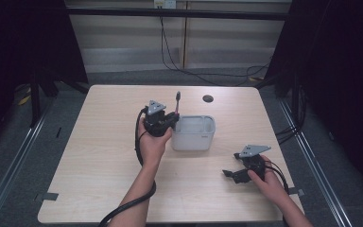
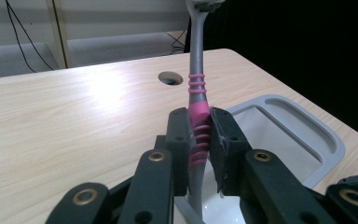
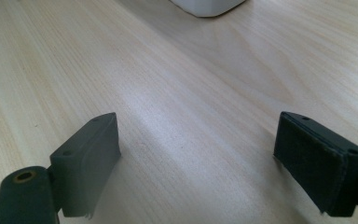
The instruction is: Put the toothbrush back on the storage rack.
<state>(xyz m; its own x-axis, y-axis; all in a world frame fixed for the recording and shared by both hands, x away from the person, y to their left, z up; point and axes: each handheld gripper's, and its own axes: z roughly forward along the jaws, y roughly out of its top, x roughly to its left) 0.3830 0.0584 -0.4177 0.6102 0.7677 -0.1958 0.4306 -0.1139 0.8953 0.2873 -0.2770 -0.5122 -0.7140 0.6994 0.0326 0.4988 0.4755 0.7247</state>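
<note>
A grey toothbrush (image 2: pixel 196 60) with a pink ribbed handle stands upright between the pads of my left gripper (image 2: pixel 200 135), which is shut on it. In the high view the left gripper (image 1: pixel 169 118) sits at the left rim of a grey-white rectangular bin (image 1: pixel 194 132), and the toothbrush (image 1: pixel 177 101) rises above it, head up. The handle's lower end hangs over the bin's (image 2: pixel 303 126) inside. My right gripper (image 1: pixel 231 174) rests low on the table at the front right, jaws wide apart. Bare wood lies between its fingers (image 3: pixel 91 158).
The light wooden table (image 1: pixel 99 151) has a round cable hole (image 1: pixel 208 98) behind the bin. A corner of the bin (image 3: pixel 209 7) lies ahead of the right gripper. Black cables trail from both grippers. Dark curtains and metal rails flank the table.
</note>
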